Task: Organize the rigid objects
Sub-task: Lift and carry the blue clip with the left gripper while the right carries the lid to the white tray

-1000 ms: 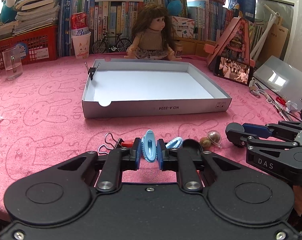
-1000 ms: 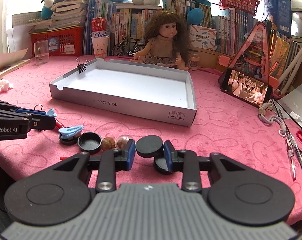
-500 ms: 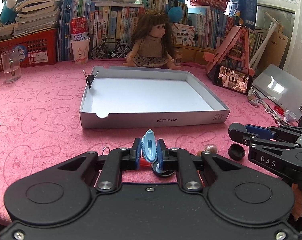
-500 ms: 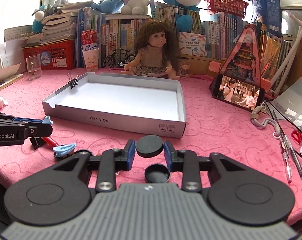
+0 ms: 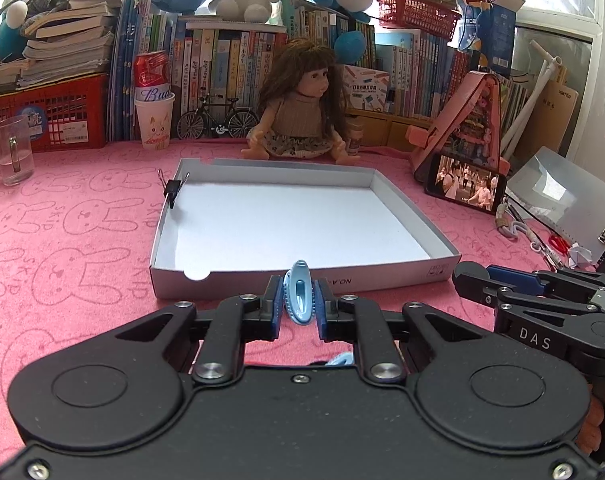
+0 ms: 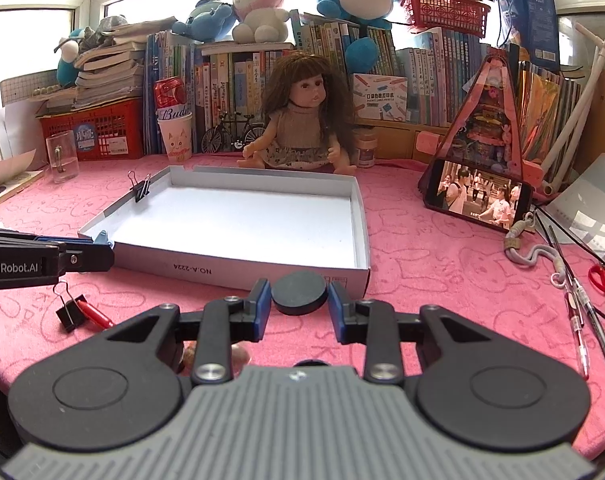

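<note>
Your left claw [image 5: 298,306] clamped a blue hair clip [image 5: 299,298] upright between its pads, just short of the near wall of the white box lid [image 5: 302,216] at twelve o'clock. Your right claw [image 6: 299,304] gripped a black round cap [image 6: 300,293] before the lid's near right corner. A black binder clip [image 6: 69,312] and a red pen [image 6: 96,314] lay on the pink table [image 6: 422,264] at nine o'clock.

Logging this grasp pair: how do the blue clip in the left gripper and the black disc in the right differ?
The blue clip is light blue, narrow and stands on end; the black disc is black, round and lies flat. The clip has ridged edges and a slot; the disc looks plain. Both are pinched between closed fingers, short of the white box.
</note>
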